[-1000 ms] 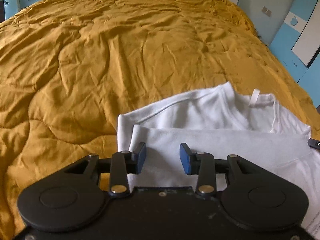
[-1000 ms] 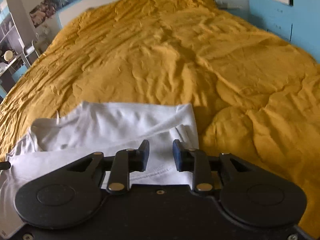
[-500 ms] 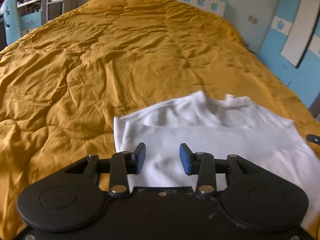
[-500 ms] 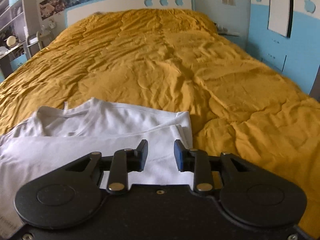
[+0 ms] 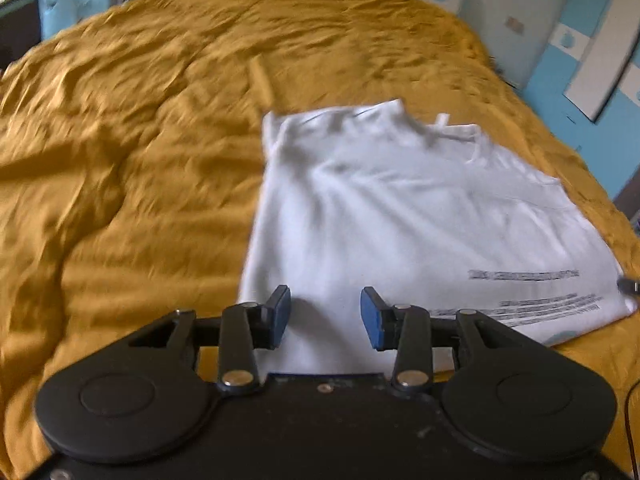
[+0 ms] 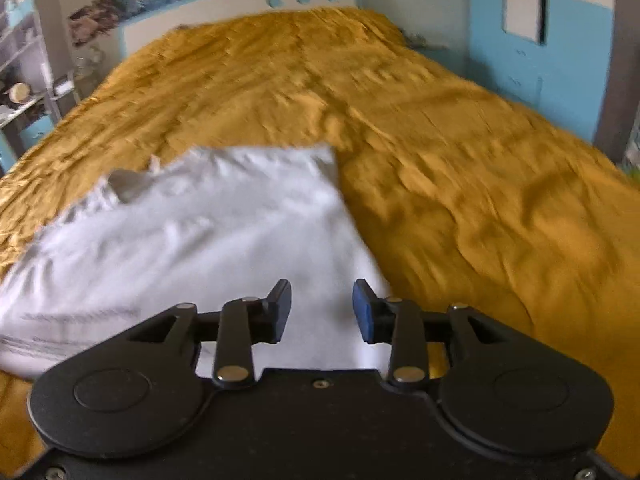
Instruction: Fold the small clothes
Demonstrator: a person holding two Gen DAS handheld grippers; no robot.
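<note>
A white T-shirt (image 5: 400,220) lies folded flat on the mustard bedspread (image 5: 140,140), collar at the far end, grey printed lines near its closer right corner. My left gripper (image 5: 325,314) hovers open over the shirt's near left edge, nothing between its blue pads. In the right wrist view the same T-shirt (image 6: 200,240) spreads to the left, and my right gripper (image 6: 321,308) hangs above its near right edge. Its jaws are opening and hold nothing. Both views are blurred by motion.
The bedspread (image 6: 460,160) covers a wide bed with much bare quilt beyond and beside the shirt. A white headboard (image 6: 240,8) with blue apple shapes stands at the far end, blue wardrobe doors (image 6: 520,40) on the right, shelves (image 6: 24,80) on the left.
Both grippers have pulled back toward the near edge of the bed, so more of the shirt shows, now with its lower printed part. The right jaws stand wider apart than before.
</note>
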